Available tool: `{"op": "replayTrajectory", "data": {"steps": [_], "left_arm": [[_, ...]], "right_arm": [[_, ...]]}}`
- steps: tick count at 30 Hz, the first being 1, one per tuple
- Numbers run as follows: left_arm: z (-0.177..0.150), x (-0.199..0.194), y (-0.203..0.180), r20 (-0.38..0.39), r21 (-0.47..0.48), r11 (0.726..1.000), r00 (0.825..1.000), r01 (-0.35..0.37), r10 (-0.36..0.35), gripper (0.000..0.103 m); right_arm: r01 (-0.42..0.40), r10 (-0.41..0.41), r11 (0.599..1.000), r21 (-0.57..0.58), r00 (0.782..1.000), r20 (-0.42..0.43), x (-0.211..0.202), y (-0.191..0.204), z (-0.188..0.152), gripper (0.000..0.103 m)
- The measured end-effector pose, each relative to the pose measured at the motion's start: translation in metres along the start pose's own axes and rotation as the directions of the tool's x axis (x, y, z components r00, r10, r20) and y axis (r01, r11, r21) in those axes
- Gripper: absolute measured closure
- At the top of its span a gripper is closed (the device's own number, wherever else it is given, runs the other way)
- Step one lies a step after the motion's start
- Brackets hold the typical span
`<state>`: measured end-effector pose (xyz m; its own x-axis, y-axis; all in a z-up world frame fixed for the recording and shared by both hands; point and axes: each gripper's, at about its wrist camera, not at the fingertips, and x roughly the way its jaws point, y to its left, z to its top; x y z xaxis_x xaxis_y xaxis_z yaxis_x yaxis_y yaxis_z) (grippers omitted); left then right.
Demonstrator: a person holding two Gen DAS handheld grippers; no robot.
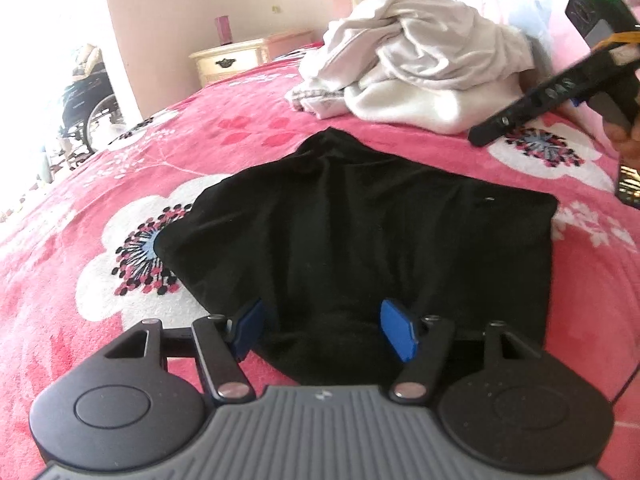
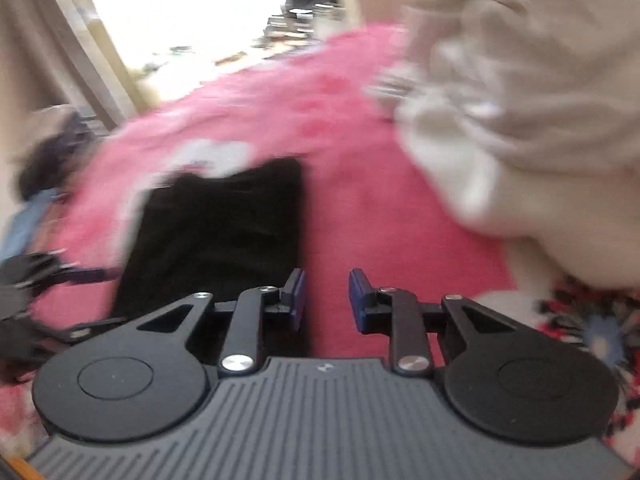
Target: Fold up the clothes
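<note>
From the left wrist view, we see the black garment (image 1: 360, 232) lying partly folded on the pink flowered bed (image 1: 80, 320), with the pile of white clothes (image 1: 412, 68) well beyond it. Our left tool (image 1: 326, 330) stands wide open over the near edge of the garment, gripping nothing. The right tool (image 1: 520, 116) hangs above the bed at the far right. To fold well, we judge the left tool should pinch one near corner, not the bunched middle, and take only the layers meant to turn.

From the right wrist view, blurred, the right tool (image 2: 326, 300) has a narrow gap between its blue pads (image 2: 298, 296) and holds nothing; pink bed shows through the gap. The black garment (image 2: 224, 232) lies just left of it, the white pile (image 2: 520, 120) to the right. We would set it on the matching corner so both rise together.
</note>
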<state>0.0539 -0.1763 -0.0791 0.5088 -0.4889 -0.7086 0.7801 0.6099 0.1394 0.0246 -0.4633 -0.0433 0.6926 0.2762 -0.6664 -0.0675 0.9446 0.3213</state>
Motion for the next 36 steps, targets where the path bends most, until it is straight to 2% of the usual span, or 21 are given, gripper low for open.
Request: {"op": "replayTrajectory", "data": {"steps": [2,3,6,7,8,9,10,13,16,18,20,22,23,25,27,29,33,36], "left_arm": [[-0.003,-0.002,-0.007,-0.010,0.030,0.999,0.999,0.042,-0.042,0.037],[-0.006,-0.002,-0.012,-0.024,0.054,0.997,0.998,0.059,-0.058,0.037],[-0.017,-0.005,-0.030,-0.035,0.142,0.988,0.998,0.066,-0.061,0.037],[-0.021,-0.007,-0.035,-0.029,0.175,0.983,0.998,0.059,-0.055,0.037],[-0.024,-0.010,-0.039,-0.023,0.200,0.978,0.999,0.053,-0.049,0.037],[-0.025,-0.012,-0.042,-0.020,0.217,0.975,0.999,0.048,-0.045,0.037],[-0.026,-0.014,-0.043,-0.017,0.225,0.973,0.999,0.045,-0.042,0.037],[-0.028,-0.019,-0.044,-0.016,0.232,0.972,0.999,0.042,-0.040,0.037],[-0.030,-0.023,-0.047,-0.028,0.236,0.969,0.997,0.070,-0.066,0.037],[-0.034,-0.023,-0.051,-0.040,0.248,0.966,0.997,0.079,-0.071,0.037],[-0.037,-0.024,-0.054,-0.036,0.262,0.963,0.997,0.071,-0.064,0.037],[-0.038,-0.024,-0.054,-0.035,0.258,0.964,0.997,0.070,-0.063,0.037],[-0.037,-0.024,-0.053,-0.040,0.246,0.967,0.997,0.073,-0.065,0.037],[-0.037,-0.022,-0.050,-0.049,0.219,0.972,0.996,0.081,-0.072,0.037],[-0.036,-0.021,-0.048,-0.056,0.197,0.977,0.995,0.086,-0.077,0.037],[-0.036,-0.021,-0.049,-0.056,0.194,0.977,0.996,0.085,-0.075,0.037],[-0.036,-0.022,-0.049,-0.055,0.193,0.978,0.996,0.076,-0.067,0.036],[-0.033,-0.025,-0.048,-0.047,0.192,0.979,0.997,0.063,-0.055,0.036]], "right_arm": [[-0.095,0.092,0.994,-0.061,0.995,-0.047,0.002,0.022,-0.010,0.080],[-0.093,0.088,0.993,-0.073,0.993,-0.074,0.006,0.024,-0.016,0.080],[-0.005,-0.003,0.998,-0.063,0.992,-0.127,0.016,0.017,-0.039,0.084],[0.027,-0.027,1.000,-0.001,0.994,-0.102,0.012,0.006,-0.043,0.088],[0.069,-0.064,0.995,0.066,0.995,-0.073,0.003,-0.007,-0.045,0.084],[0.113,-0.109,0.988,0.102,0.993,-0.050,-0.004,-0.017,-0.044,0.083],[0.117,-0.115,0.987,0.107,0.993,-0.031,-0.011,-0.018,-0.043,0.083],[0.059,-0.060,0.996,0.066,0.998,0.013,-0.028,-0.007,-0.041,0.083],[-0.046,0.045,0.998,-0.041,0.999,-0.023,-0.021,0.027,-0.054,0.084],[-0.067,0.064,0.997,-0.045,0.996,-0.058,-0.010,0.033,-0.067,0.085],[0.009,-0.009,1.000,-0.011,0.998,-0.069,0.000,0.019,-0.072,0.086],[0.068,-0.065,0.994,0.081,0.997,-0.041,-0.003,-0.004,-0.076,0.091],[0.105,-0.104,0.988,0.110,0.994,-0.015,-0.010,-0.010,-0.076,0.085],[0.182,-0.186,0.977,0.111,0.982,0.025,-0.022,-0.013,-0.071,0.085],[0.157,-0.163,0.982,0.100,0.985,0.050,-0.028,-0.009,-0.066,0.085],[0.129,-0.132,0.991,0.040,0.989,0.062,-0.025,0.007,-0.063,0.085],[0.072,-0.069,0.996,-0.060,0.996,0.049,-0.012,0.034,-0.059,0.085],[0.056,-0.053,0.993,-0.104,0.998,0.039,-0.013,0.052,-0.061,0.085]]}}
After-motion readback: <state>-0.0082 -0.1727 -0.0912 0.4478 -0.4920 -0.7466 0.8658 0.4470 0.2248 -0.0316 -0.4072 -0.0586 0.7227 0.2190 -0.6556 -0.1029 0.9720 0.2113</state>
